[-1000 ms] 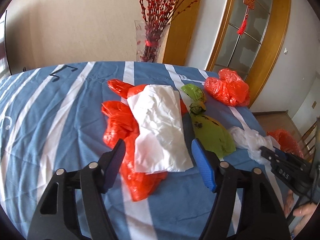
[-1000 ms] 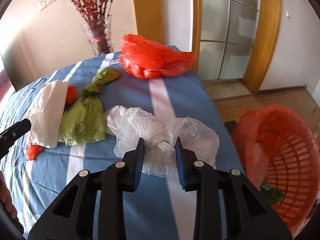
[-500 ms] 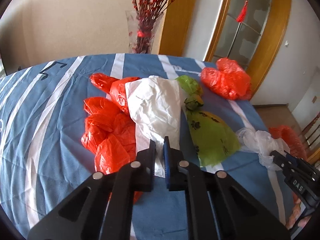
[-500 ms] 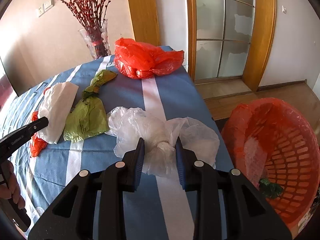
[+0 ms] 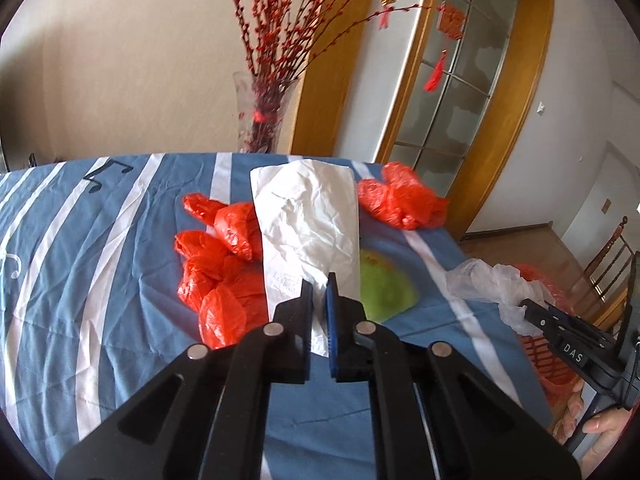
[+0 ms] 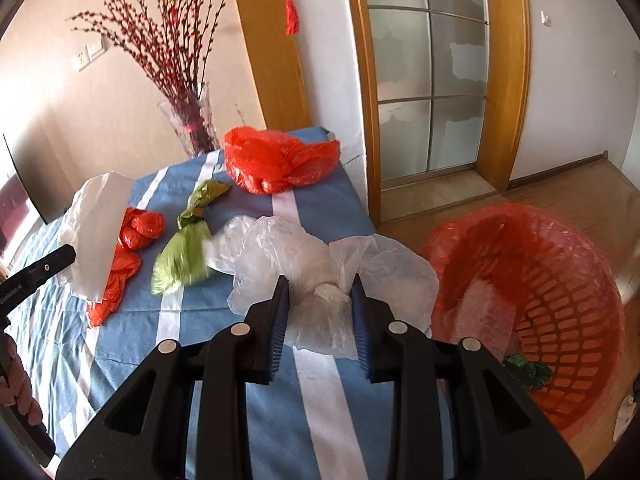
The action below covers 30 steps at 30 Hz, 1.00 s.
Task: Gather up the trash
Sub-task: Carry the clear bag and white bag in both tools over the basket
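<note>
- The left gripper [image 5: 319,286] now has its jaws pressed together on the near edge of the white bag [image 5: 308,220]; a second ago they stood wide apart on either side of it, so the pinch is fresh.
- That bag now hangs up in front of the left fingers, its far end lifted off the striped tablecloth [image 5: 100,240]. Earlier it lay flat across the red bags [image 5: 218,256], which are now uncovered just left of the fingers.
- The green bag [image 5: 386,292] shows just right of the left fingers, partly behind the white bag.
- The right gripper [image 6: 320,300] is clamped on the knotted middle of the clear bag [image 6: 320,256], as it was a second ago; the bag's loose ends spread beyond the fingertips.
- The red basket [image 6: 560,320] sits to the right of the right fingers, larger in view than before.
- By my reading both bags are secured, and carrying them to the basket comes next; another red bag [image 6: 276,164] remains far beyond the fingers.
</note>
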Motion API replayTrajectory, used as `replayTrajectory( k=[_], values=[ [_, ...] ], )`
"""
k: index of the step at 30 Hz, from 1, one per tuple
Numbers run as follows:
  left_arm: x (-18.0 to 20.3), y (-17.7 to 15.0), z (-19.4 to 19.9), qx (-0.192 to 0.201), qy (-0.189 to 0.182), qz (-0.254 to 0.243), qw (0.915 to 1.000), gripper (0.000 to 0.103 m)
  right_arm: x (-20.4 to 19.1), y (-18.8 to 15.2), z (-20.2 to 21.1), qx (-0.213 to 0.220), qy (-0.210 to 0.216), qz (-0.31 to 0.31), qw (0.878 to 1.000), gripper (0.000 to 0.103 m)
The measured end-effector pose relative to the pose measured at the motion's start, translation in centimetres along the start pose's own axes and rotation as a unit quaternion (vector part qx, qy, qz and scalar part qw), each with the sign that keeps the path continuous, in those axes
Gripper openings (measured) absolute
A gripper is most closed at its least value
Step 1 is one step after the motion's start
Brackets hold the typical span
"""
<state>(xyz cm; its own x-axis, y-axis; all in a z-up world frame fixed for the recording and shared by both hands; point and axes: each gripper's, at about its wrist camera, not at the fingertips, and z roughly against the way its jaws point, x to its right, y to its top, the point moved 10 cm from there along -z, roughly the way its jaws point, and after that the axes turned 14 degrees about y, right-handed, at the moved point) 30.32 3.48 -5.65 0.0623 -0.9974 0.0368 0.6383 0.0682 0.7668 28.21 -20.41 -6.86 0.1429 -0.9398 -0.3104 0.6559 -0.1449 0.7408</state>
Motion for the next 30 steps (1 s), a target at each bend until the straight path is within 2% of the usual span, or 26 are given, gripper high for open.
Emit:
replayTrajectory(
  k=[11, 18, 30],
  values=[
    [5.0, -0.1, 3.5, 0.016, -0.050, -0.024, 0.9983, 0.008, 2.9, 0.6, 4.7, 0.044, -0.013, -0.024, 0.999, 0.030],
    [9.5, -0.8, 5.2, 0.023, -0.085, -0.050, 0.9948, 0.008, 5.3, 0.5, 7.7, 0.073, -0.027, -0.045, 0.996, 0.030],
    [16.0, -2.5, 6.7, 0.017, -0.134, -0.079, 0.9877, 0.008, 9.0, -0.2, 10.9, 0.099, -0.049, -0.072, 0.991, 0.030]
  ],
)
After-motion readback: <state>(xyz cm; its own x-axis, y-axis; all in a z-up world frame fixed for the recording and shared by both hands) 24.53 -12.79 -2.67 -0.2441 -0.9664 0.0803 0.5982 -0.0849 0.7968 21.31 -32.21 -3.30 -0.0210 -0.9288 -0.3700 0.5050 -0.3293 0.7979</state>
